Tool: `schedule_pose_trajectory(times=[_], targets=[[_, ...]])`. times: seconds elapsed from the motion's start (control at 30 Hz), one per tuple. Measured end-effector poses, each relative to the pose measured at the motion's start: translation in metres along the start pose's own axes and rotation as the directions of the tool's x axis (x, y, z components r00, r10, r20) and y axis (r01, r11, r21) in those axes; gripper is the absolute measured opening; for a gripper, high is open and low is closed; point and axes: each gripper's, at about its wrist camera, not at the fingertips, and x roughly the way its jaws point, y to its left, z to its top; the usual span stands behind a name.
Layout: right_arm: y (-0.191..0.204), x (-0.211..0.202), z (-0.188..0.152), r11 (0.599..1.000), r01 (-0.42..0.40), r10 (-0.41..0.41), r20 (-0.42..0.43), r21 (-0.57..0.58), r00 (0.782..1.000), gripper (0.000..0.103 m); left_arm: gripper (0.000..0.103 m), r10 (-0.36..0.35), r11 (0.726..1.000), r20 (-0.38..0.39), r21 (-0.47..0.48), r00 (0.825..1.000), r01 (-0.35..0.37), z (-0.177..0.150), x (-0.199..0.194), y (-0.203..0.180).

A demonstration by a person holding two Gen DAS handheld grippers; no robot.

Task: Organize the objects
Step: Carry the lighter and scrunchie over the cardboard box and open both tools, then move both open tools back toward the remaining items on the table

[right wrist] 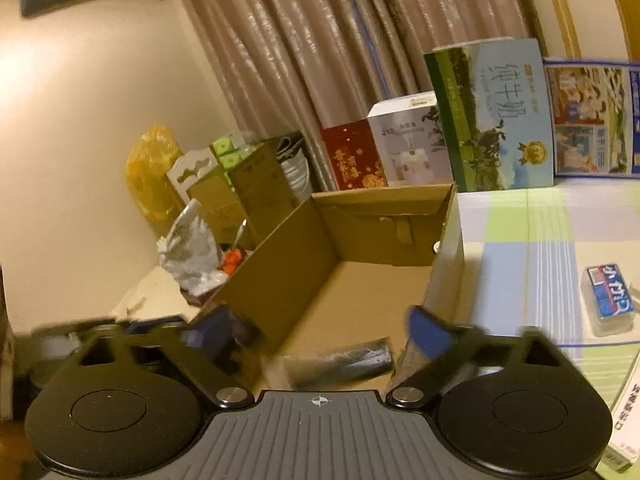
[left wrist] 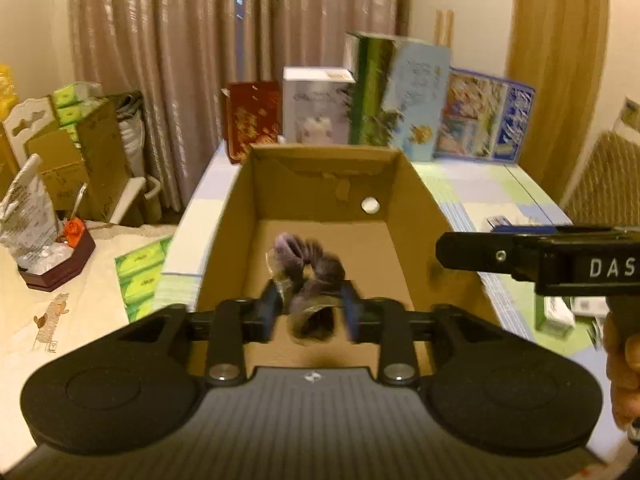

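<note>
An open cardboard box (left wrist: 240,208) stands on the checked tablecloth, right in front of both grippers. In the left wrist view my left gripper (left wrist: 310,306) hangs over the box's near end. A blurred dark purple cloth bundle (left wrist: 308,276) sits loosely between its blue pads (left wrist: 271,304), with gaps at its lower part. My right gripper (right wrist: 316,334) is open wide above the box's near right corner. A dark rolled item (right wrist: 336,364) lies low between its fingers, and neither pad touches it. The right gripper's black body (left wrist: 500,256) also shows at the box's right wall.
Tall printed cartons (left wrist: 400,96) and a red box (left wrist: 252,120) line the table's far edge behind the cardboard box. A small blue-and-white pack (right wrist: 610,296) lies on the cloth to the right. Green tissue packs (left wrist: 140,276) and a wooden tray (left wrist: 60,264) sit at left.
</note>
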Motion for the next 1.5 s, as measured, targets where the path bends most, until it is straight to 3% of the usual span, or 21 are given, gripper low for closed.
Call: schedule_pose_trajectory(times=[0.03,0.27,0.67,0.97,1.27,1.5], targets=[[-0.001,-0.004,0.002,1.000,-0.002,0.002,0.020,0.015,1.000,0.101,0.060,0.020,1.000,0.000,-0.010,1.000,-0.020,0.000,0.001,0.001],[-0.011,-0.030,0.001,0.998,0.045,-0.047,0.057,0.038,0.997,0.101,0.060,0.025,1.000,0.004,-0.012,1.000,-0.025,-0.006,-0.008,0.006],[-0.021,-0.107,-0.031,0.983,0.178,-0.170,0.128,-0.054,0.977,0.101,0.060,0.002,0.998,0.038,-0.062,0.999,0.001,-0.017,-0.049,-0.013],[-0.043,-0.182,-0.077,0.937,0.332,-0.311,0.176,-0.108,0.934,0.101,0.068,-0.065,0.997,0.074,-0.027,0.995,0.067,-0.009,-0.082,-0.061],[-0.103,-0.235,-0.123,0.880,0.474,-0.466,0.127,-0.040,0.876,0.101,0.082,-0.192,0.981,0.077,0.045,0.978,0.189,-0.006,-0.090,-0.137],[-0.132,-0.252,-0.132,0.859,0.512,-0.511,0.116,0.017,0.852,0.101,0.091,-0.262,0.961,0.041,0.108,0.964,0.256,-0.015,-0.079,-0.195]])
